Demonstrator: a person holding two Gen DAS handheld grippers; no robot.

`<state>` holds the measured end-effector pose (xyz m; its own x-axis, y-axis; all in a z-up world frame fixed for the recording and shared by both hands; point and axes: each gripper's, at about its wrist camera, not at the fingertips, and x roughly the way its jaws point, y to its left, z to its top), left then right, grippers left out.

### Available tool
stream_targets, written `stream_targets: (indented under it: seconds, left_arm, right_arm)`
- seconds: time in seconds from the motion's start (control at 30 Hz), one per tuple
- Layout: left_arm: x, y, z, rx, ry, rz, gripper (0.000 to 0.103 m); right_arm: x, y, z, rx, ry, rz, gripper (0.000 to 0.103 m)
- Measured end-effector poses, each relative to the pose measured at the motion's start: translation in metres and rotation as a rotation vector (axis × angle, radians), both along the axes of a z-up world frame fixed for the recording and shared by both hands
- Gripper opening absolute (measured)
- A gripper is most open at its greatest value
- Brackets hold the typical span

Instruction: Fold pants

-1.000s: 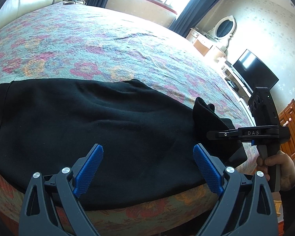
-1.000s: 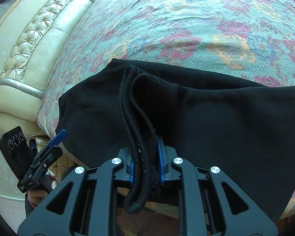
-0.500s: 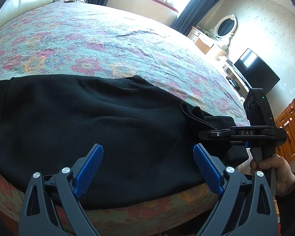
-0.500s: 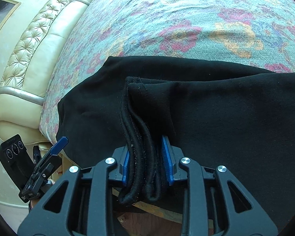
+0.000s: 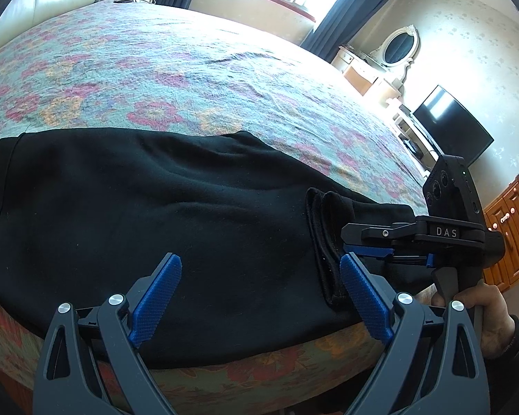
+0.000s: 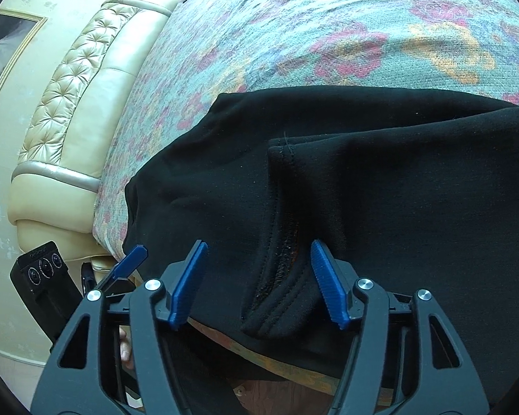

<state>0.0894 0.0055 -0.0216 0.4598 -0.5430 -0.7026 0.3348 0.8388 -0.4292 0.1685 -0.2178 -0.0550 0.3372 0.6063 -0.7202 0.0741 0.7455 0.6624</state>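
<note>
Black pants (image 5: pixel 148 228) spread flat along the near edge of the bed (image 5: pixel 190 79), on the floral bedspread, with the near hem drooping over the bed's side. Folded cuff end (image 6: pixel 283 276) lying on top of the pants, toward the bed's foot end, its ribbed edge hanging past the mattress edge. Right gripper (image 6: pixel 257 283) with fingers spread wide on either side of that cuff, blue pads (image 6: pixel 327 285) clear of the cloth, gripping nothing. Left gripper (image 5: pixel 257 297) also wide open, hovering over the pants near the bed's edge, holding nothing. Underside of the pants and anything below the bed's edge hidden behind the gripper frames. Only part of the right hand (image 5: pixel 491 314) visible, cut off at the frame's rim. Tufted headboard (image 6: pixel 86 79), television (image 5: pixel 453 126) and oval mirror (image 5: pixel 398 43) beyond the bed, small and warped by the lens.
</note>
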Motion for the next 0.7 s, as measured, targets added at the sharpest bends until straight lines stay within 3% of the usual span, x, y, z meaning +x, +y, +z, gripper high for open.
stream_targets:
  seconds: [0.17, 0.3, 0.43, 0.6, 0.67, 0.7]
  left_arm:
    - [0.000, 0.001, -0.001, 0.004, 0.005, -0.001, 0.092]
    - [0.002, 0.004, -0.003, 0.004, 0.009, 0.009, 0.092]
    - [0.003, 0.005, -0.006, -0.002, 0.021, 0.018, 0.092]
    - [0.002, 0.002, -0.006, 0.009, 0.012, 0.000, 0.092]
    - [0.002, 0.001, -0.008, 0.013, 0.016, -0.002, 0.092]
    - [0.002, 0.001, -0.009, 0.014, 0.019, -0.003, 0.092]
  right_arm:
    - [-0.004, 0.006, 0.009, 0.085, -0.059, 0.000, 0.063]
    - [-0.014, -0.006, 0.029, 0.035, -0.130, -0.043, 0.063]
    - [-0.017, -0.018, 0.024, -0.048, -0.106, -0.064, 0.063]
    - [-0.012, -0.019, -0.006, 0.074, -0.041, -0.074, 0.064]
    - [-0.008, -0.011, -0.014, 0.100, -0.038, -0.050, 0.079]
    - [-0.007, -0.009, -0.014, 0.103, -0.047, -0.048, 0.081]
